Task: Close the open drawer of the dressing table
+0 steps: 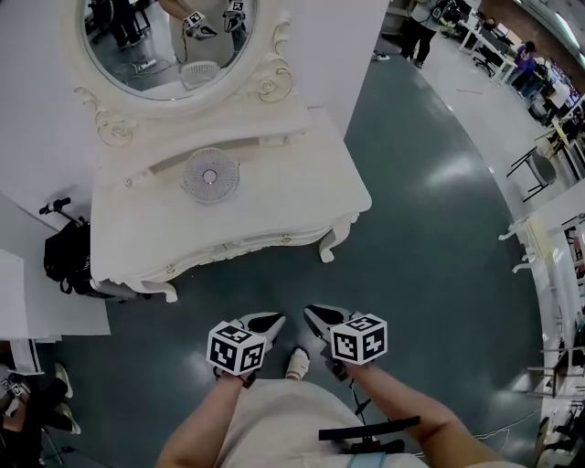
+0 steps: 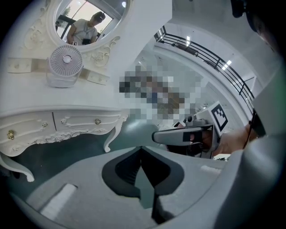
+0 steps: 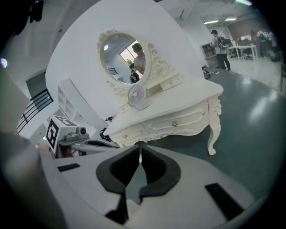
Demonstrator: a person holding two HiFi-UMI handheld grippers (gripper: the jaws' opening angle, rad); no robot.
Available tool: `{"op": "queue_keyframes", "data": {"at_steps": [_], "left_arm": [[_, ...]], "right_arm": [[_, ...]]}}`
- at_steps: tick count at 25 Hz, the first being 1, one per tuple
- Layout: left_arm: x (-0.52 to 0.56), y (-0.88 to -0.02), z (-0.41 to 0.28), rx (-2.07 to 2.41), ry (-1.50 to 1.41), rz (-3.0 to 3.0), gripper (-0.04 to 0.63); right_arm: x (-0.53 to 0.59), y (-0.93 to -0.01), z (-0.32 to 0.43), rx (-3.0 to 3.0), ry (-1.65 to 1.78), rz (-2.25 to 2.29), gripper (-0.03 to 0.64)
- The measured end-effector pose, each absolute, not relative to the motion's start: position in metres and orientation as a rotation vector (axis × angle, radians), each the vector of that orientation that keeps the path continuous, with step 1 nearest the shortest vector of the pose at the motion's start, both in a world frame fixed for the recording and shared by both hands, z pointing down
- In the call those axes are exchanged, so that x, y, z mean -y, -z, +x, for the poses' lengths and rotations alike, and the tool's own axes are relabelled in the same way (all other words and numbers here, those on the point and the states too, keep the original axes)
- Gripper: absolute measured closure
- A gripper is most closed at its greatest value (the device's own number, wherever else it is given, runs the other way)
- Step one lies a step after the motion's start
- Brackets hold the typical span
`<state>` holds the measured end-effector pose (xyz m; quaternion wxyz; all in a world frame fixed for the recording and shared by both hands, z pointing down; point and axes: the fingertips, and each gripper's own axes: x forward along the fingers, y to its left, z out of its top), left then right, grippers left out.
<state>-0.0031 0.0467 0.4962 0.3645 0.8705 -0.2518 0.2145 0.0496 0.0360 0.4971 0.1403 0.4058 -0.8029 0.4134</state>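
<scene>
Dressing table (image 1: 274,212): white, carved legs, standing on the dark green floor (image 1: 439,238) at 12 o'clock of both grippers in the head view and well apart from them; its front drawers (image 1: 228,249) sit flush with the carved apron, none standing out; in the left gripper view two drawer fronts (image 2: 85,121) with small knobs lie level with the frame. On the tabletop: one round white fan (image 1: 209,175), near the middle, at 6 o'clock of the oval mirror (image 1: 164,46); the glass reflects both marker cubes. Left gripper (image 1: 277,319): held low before the person's body, at 9 o'clock of the right gripper (image 1: 308,311) and just beside it; its own view shows the jaws brought together at the tips with nothing between them. Right gripper: jaws likewise closed tip to tip and empty in its own view; pointed toward the table front, with the left gripper at its 9 o'clock. Black bag (image 1: 66,256): on the floor at 9 o'clock of the table, against the white wall. Light shoe (image 1: 297,364): on the floor at 6 o'clock of the two gripper tips. People (image 1: 420,27): standing far off at 1 o'clock.
</scene>
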Motion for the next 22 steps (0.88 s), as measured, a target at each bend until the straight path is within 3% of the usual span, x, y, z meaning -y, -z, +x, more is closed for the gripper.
{"op": "queue_keyframes", "data": {"at_steps": [22], "left_arm": [[-0.051,-0.48,-0.006,0.674,-0.525,2.258,0.586]], "right_arm": [[-0.045,-0.482,0.037,2.327,-1.244,1.138,0.601]]}}
